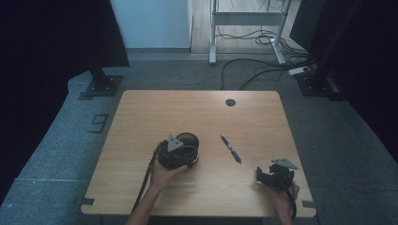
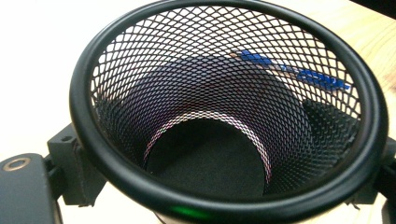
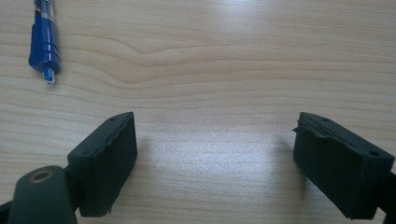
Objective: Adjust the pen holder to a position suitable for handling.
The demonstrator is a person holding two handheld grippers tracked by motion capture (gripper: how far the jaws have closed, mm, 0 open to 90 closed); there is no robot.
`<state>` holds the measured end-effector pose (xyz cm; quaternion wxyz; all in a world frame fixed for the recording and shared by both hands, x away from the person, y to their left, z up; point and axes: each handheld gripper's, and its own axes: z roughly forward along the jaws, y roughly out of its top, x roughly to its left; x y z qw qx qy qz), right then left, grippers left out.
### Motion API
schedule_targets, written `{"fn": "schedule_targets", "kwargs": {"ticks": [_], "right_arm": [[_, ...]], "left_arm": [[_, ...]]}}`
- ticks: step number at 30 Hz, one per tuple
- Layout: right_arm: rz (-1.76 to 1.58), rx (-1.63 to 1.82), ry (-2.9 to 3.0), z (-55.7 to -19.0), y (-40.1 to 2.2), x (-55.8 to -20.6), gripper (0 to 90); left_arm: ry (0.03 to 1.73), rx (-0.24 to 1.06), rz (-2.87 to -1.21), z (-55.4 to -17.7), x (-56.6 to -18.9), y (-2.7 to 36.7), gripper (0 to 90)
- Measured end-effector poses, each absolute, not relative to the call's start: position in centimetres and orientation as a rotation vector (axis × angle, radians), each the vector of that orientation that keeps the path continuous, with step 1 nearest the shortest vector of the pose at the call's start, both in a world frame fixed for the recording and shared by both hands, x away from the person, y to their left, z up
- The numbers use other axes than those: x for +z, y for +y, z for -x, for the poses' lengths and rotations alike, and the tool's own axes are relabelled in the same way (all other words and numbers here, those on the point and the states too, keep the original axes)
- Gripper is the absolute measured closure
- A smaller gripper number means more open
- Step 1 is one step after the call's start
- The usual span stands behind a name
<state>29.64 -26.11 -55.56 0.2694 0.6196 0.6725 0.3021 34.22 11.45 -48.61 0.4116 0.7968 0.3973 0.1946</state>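
Left gripper [image 1: 184, 154] is clamping the mesh pen cup [image 1: 187, 144] at table centre. Right gripper [image 3: 215, 158] is idling, jaws wide apart and empty. Blue pen [image 1: 231, 149] is lying at the cup's 3 o'clock; likely next: grasping it.

Two bare forearms coming in from the bottom of the high view — one on each side. Left hand [image 1: 163, 176] wrapped round the back of the left gripper [image 1: 180, 152], wrist bent a little inward, fingers [image 2: 70, 170] spread wide and pressed against something round. Right hand [image 1: 284, 194] low and near the edge, gripping the right gripper [image 3: 215, 154] — fingers [image 3: 105, 161] wide apart, nothing between them, pointing left.
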Motion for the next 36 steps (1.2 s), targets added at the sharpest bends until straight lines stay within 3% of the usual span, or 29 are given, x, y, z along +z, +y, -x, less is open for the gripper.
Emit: {"fn": "schedule_targets", "kwargs": {"ticks": [18, 36], "right_arm": [[-1.67, 0.814, 1.813, -29.6, -26.1, -55.6, 13.1], [-1.67, 0.814, 1.813, -29.6, -26.1, -55.6, 13.1]], "left_arm": [[1.005, 0.443, -2.044, -35.6, -51.3, 7.6, 9.8], [0.963, 0.519, -2.037, -34.9, -51.4, 7.5, 7.3]]}}
